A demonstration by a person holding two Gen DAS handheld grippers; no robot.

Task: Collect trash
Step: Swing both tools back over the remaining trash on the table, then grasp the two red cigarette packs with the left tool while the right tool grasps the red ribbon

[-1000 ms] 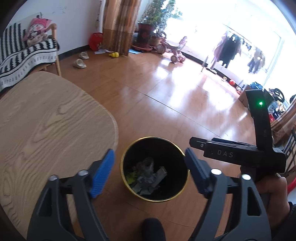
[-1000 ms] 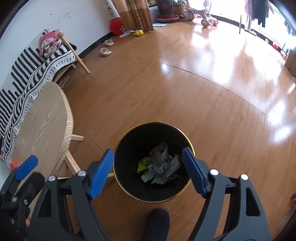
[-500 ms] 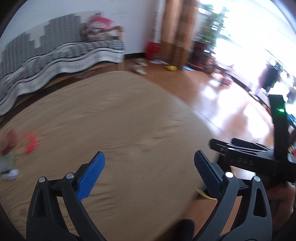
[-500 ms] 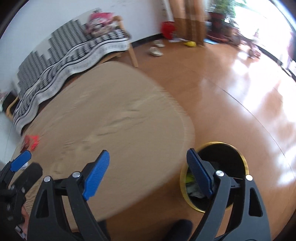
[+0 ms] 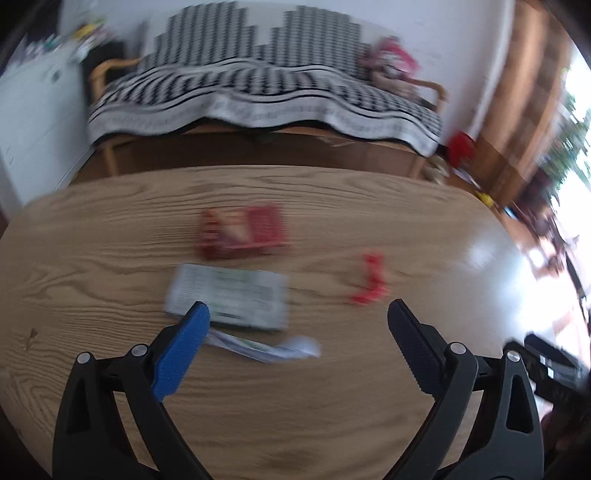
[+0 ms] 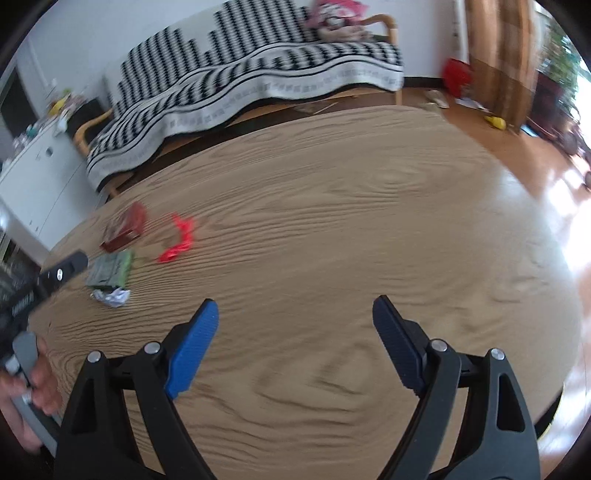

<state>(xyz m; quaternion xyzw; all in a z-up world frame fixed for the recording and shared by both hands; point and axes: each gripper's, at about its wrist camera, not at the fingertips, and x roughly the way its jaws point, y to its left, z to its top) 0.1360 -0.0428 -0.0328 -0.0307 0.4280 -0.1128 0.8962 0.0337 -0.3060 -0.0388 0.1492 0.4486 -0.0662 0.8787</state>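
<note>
The left claw hangs above the near part of the oval light-wood bench, its two blue-padded fingers spread wide with nothing between them. Its left fingertip overlaps, in the left wrist view, the near edge of a flat pale green-and-white printed packet lying on the bench. Just nearer than the packet, and touching or almost touching it, lies a crumpled white paper scrap, stretched by blur. Beyond the packet sits a dark red rectangular wrapper, close to it but apart. To the right of both, well clear of them, lies a small bright red twisted plastic scrap, ahead of the claw's right finger.

The right claw is likewise spread wide and holds nothing, hovering over a bare stretch of the same bench. The four pieces of trash lie far to its left, clustered near the bench's left edge. At the left border of the right wrist view the body of the left claw and the person's hand gripping it are visible.

Behind the bench stands a wooden-framed sofa draped with a black-and-white zigzag blanket, with a pink soft toy at its right end. Brown curtains hang to the right above a glossy wooden floor. Both views are motion-blurred.
</note>
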